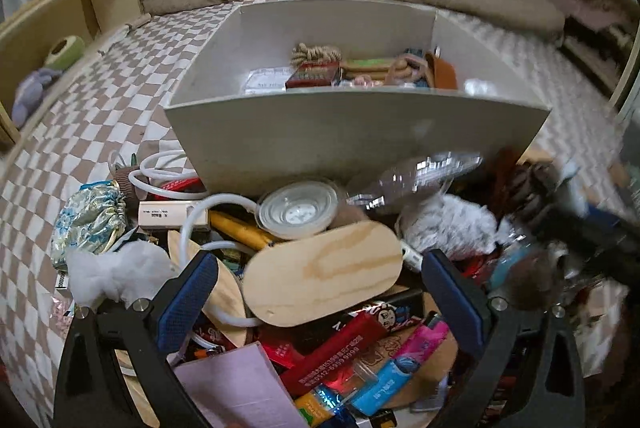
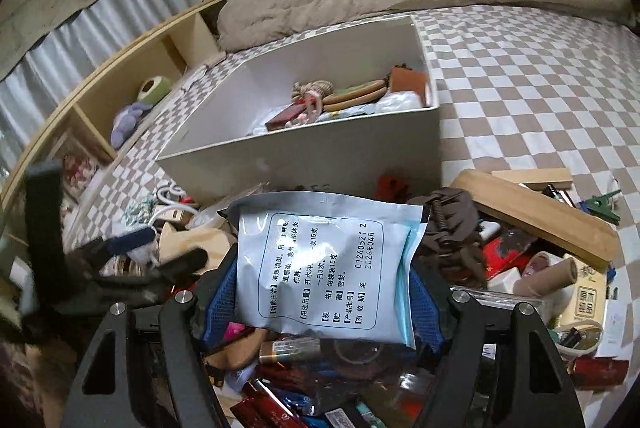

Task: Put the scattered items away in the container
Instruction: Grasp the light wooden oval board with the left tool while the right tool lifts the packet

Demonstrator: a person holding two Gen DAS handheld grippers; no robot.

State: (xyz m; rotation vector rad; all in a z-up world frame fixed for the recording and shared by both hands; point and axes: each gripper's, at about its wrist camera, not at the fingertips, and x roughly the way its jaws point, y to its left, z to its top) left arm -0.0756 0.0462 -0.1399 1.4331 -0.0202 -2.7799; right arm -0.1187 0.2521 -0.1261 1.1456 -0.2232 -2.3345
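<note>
Pale-blue medicine sachet (image 2: 326,268) sits clamped between the right tool's (image 2: 324,292) blue pads, raised over the clutter pile (image 2: 460,308) on the checkered bed (image 2: 540,87). White container (image 2: 304,151) stands just behind the pile, partly filled. Left tool (image 1: 320,292) hangs wide apart above a wooden oval board (image 1: 324,272), gripping nothing.

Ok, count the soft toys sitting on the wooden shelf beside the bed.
2. A green toy sits in one shelf compartment, a purple toy just below it. Others may be hidden farther along.
</note>
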